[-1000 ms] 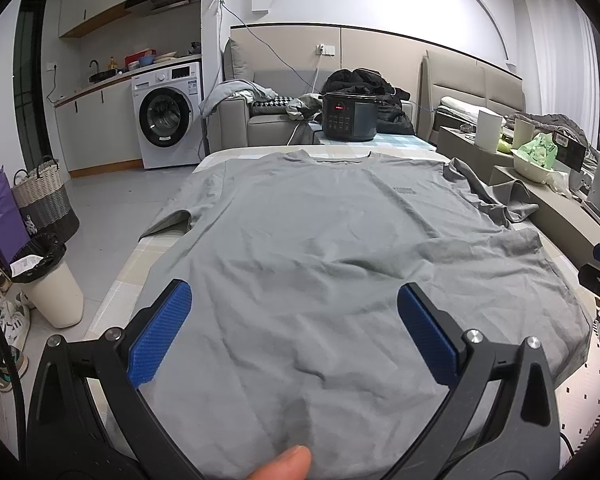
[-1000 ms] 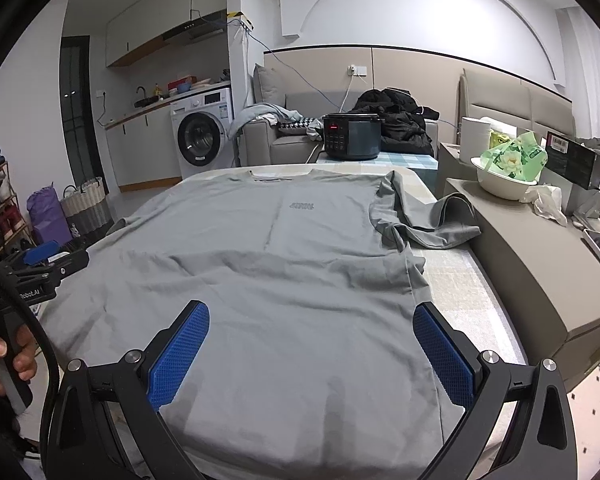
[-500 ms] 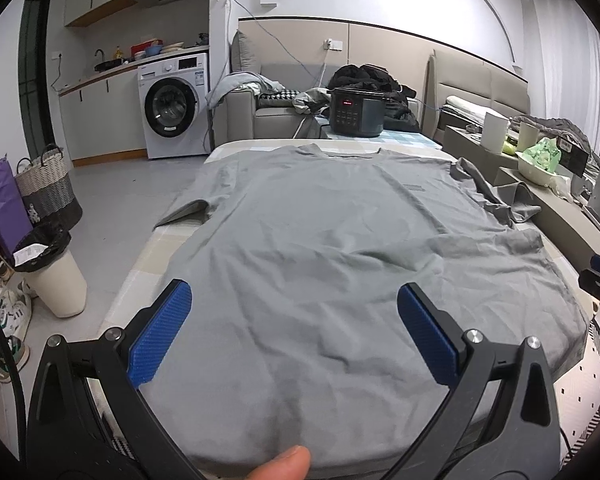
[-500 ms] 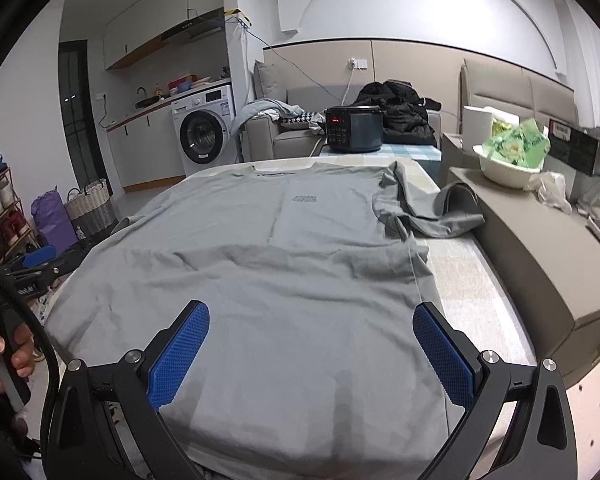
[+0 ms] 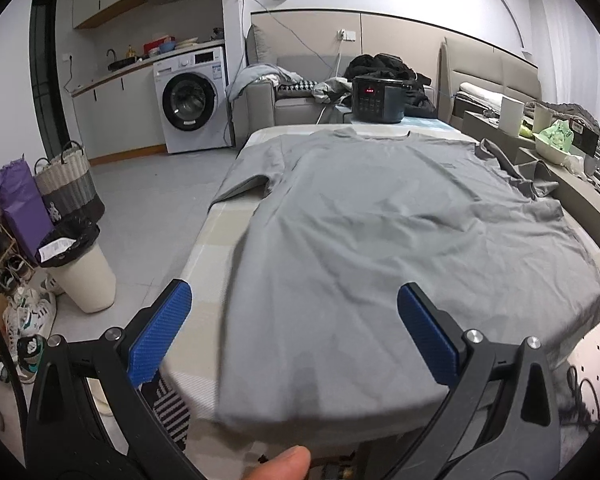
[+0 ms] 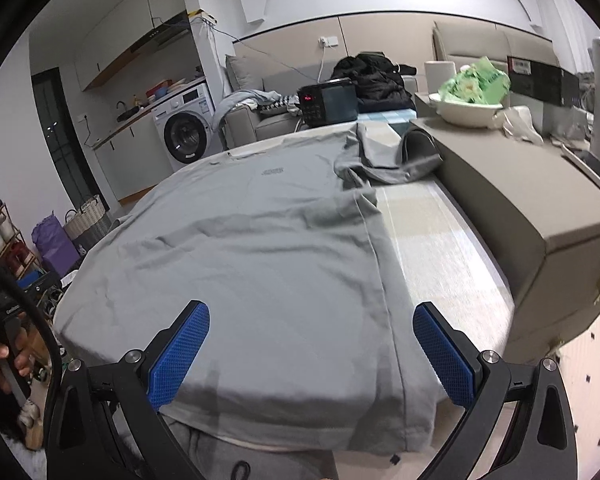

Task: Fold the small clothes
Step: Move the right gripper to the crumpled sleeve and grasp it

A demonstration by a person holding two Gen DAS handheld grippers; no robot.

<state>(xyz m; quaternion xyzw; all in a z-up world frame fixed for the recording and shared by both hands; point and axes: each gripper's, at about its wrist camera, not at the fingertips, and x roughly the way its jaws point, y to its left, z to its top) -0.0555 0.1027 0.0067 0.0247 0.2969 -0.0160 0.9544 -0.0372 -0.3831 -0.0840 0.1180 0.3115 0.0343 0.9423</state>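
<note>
Grey shirt: we see it flat on the bed, collar far, hem nearest us.
Left gripper: wide open, empty, over hem's left corner.
Right gripper: wide open, empty, over hem's right corner.

No legible text anywhere

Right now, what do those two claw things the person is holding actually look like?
Both look alike. The left gripper and right gripper each have two black angled arms with silver screw heads, ending in flat fingers faced with bright blue textured pads. A black cable curves past the right gripper's view.
</note>
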